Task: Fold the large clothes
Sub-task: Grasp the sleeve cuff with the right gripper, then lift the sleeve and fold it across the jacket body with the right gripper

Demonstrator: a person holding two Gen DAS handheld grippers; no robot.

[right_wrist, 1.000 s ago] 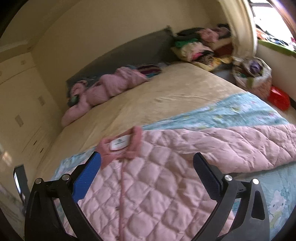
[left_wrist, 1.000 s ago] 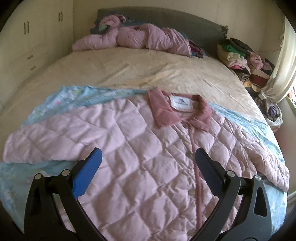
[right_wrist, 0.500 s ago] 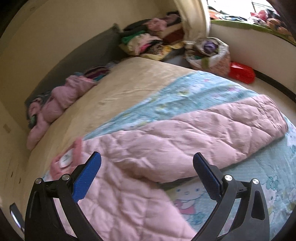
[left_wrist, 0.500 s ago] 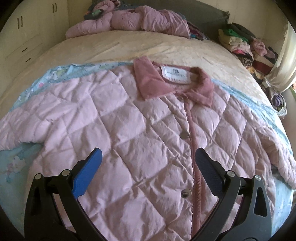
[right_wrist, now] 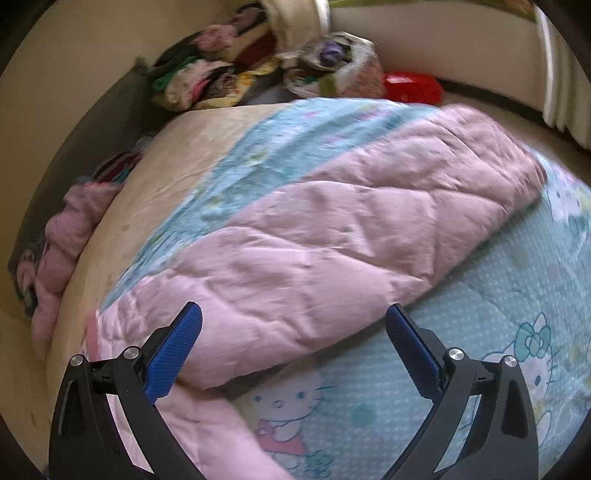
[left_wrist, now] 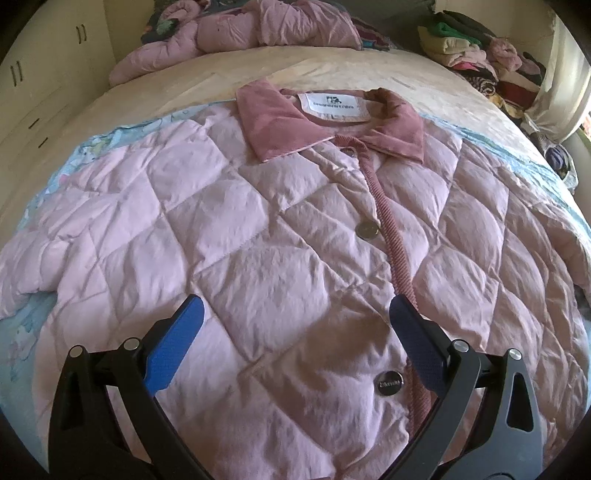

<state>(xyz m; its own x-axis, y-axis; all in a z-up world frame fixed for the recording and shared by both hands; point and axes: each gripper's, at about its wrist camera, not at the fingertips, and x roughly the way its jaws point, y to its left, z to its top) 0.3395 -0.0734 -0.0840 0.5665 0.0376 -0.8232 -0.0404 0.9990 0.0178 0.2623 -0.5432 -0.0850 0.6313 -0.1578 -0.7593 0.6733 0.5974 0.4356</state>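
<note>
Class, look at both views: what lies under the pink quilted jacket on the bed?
A light blue cartoon-print blanket lies under the jacket, showing past its sleeve and shoulders. Beyond it is the beige sheet. What lies beneath the jacket's middle is covered.

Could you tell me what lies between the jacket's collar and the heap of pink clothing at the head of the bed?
Only bare beige bedsheet separates the collar from the pink heap, as the left wrist view shows.

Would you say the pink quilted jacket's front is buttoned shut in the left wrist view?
Yes, the pink quilted jacket lies with its front closed along the corded placket.
</note>
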